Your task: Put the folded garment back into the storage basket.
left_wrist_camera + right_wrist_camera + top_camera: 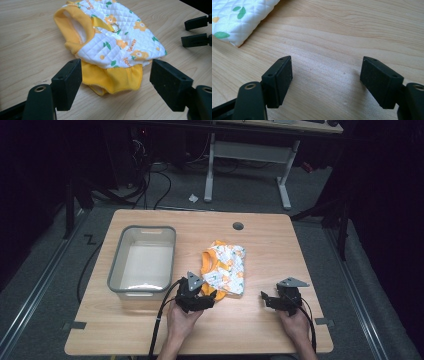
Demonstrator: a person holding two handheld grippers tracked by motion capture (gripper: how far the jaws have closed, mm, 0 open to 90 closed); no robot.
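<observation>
Your left gripper (116, 82), jaws spread and empty, frames the yellow frilled hem of the quilted pet garment (117, 40) lying mid-table, just right of the grey plastic bin (142, 262). Ease forward until both pads straddle the hem, then close on the frill, not the D-ring (115, 27). Your right gripper (274, 301) waits released, apart from the garment. The wooden table (260, 330) stands in a dim room, cables trailing behind.
</observation>
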